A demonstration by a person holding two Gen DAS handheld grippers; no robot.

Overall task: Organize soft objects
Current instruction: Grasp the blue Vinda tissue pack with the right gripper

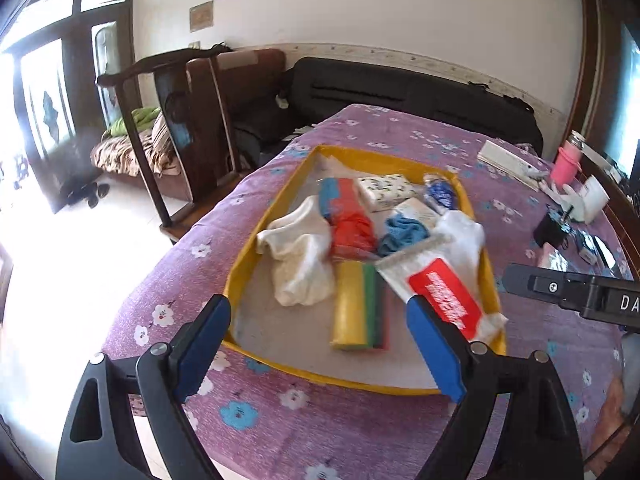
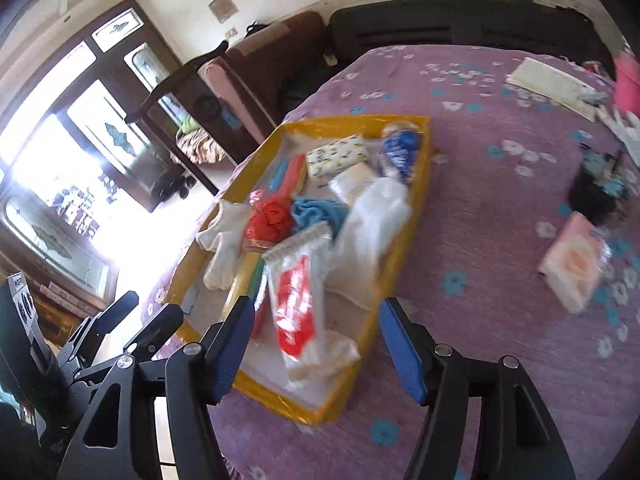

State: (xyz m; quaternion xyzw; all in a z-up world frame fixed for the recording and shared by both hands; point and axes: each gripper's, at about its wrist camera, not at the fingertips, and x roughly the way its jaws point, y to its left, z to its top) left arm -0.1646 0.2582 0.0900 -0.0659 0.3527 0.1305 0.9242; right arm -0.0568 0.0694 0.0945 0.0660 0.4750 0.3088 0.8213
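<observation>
Soft items fill the yellow tray (image 1: 400, 159) on the purple cloth (image 1: 280, 428).

Left wrist view: left gripper (image 1: 326, 350) spread wide, empty; sponge (image 1: 357, 305) between the fingers, long axis pointing away.

Right wrist view: right gripper (image 2: 320, 354) wide, empty; red-label packet (image 2: 296, 304) between the fingers, lengthwise away, tray (image 2: 404, 254) likewise.

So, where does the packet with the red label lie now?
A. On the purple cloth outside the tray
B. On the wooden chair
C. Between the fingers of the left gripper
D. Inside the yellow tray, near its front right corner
D: the packet with the red label lies inside the yellow tray, near its front right corner, on other items; no fingers hold it.
</observation>
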